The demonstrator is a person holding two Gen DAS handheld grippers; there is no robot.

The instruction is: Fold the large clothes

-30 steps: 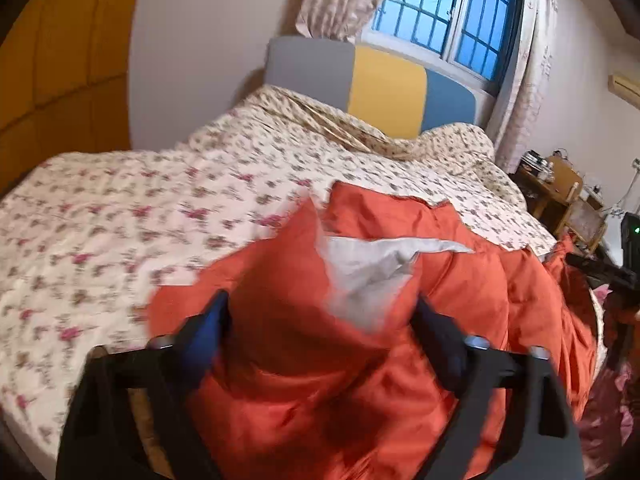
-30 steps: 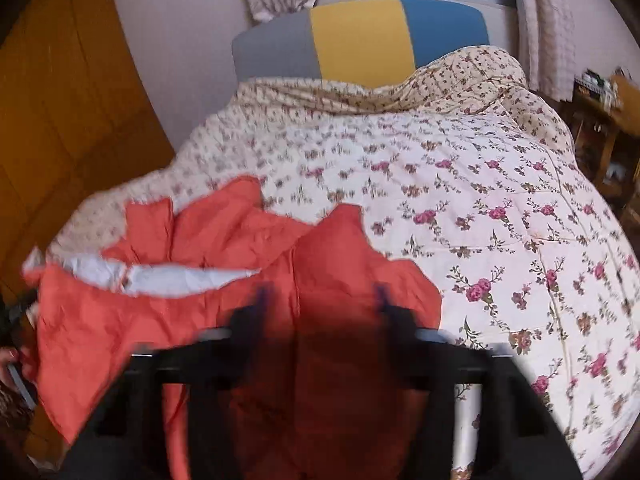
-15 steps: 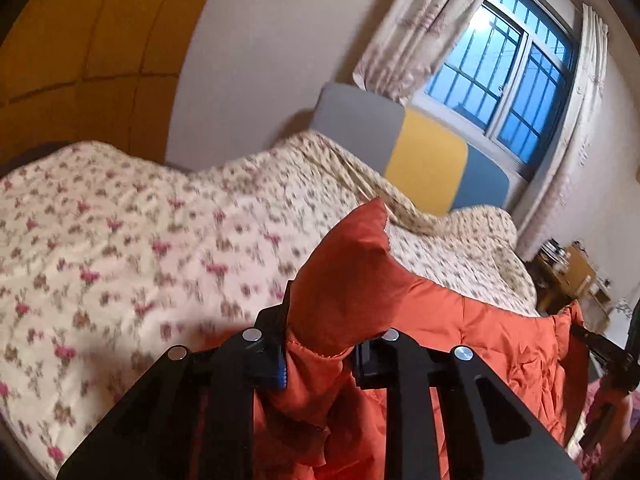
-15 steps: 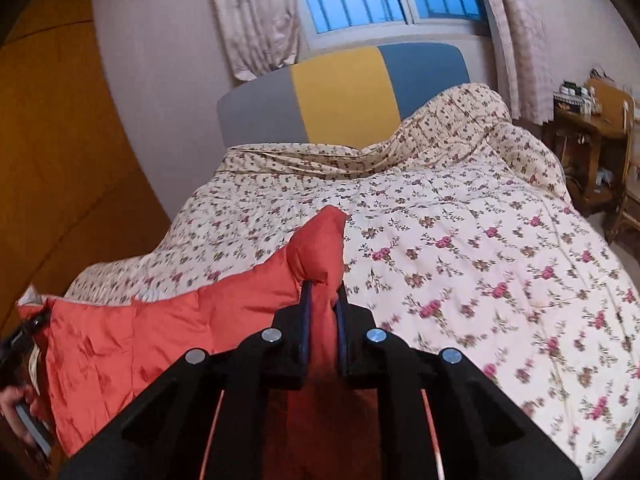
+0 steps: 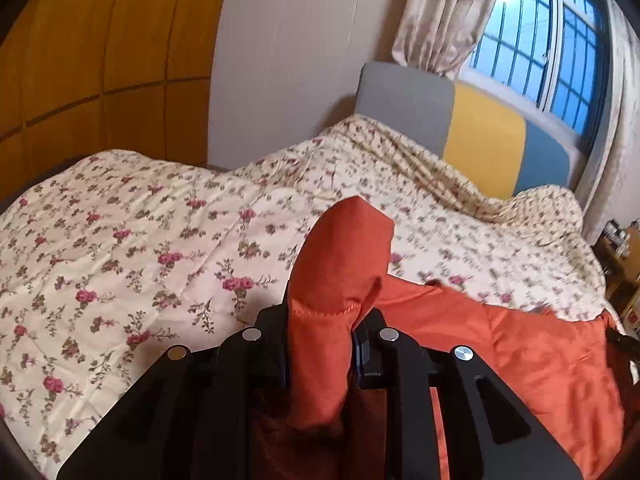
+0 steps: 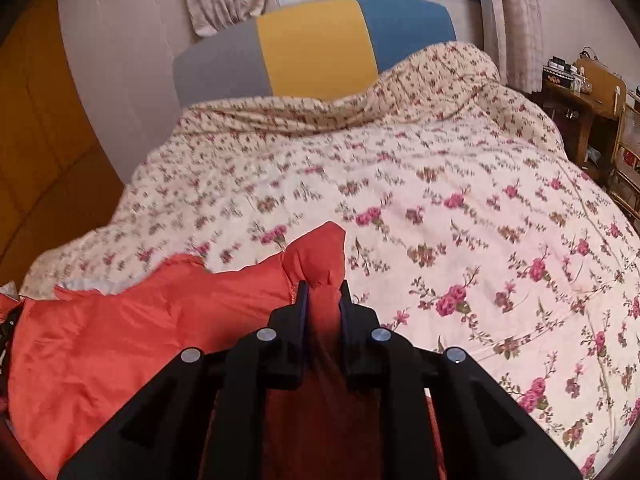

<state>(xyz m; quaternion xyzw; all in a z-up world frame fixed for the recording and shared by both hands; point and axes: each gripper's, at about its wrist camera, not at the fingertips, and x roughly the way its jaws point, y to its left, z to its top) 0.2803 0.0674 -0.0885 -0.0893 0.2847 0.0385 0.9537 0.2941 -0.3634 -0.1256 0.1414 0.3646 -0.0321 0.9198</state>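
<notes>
An orange padded garment [image 5: 500,344] hangs stretched between my two grippers above the near edge of the bed. My left gripper [image 5: 320,320] is shut on one bunched corner of it, which sticks up between the fingers. My right gripper [image 6: 322,296] is shut on the other corner [image 6: 316,256]. In the right wrist view the garment [image 6: 140,320] spreads to the left, with a bit of pale lining at its far edge. The lower part of the garment is hidden below both grippers.
A floral quilt [image 6: 440,200] covers the bed [image 5: 120,260]. A grey, yellow and blue headboard [image 6: 316,44] stands under a window [image 5: 532,40] with curtains. An orange wardrobe [image 5: 80,40] is at the left. A wooden side table [image 6: 580,96] with small items stands at the right.
Both grippers closed on the garment's corners and lifted it off the quilt. The garment now hangs stretched between them, and both views tilted upward then lowered slightly.
</notes>
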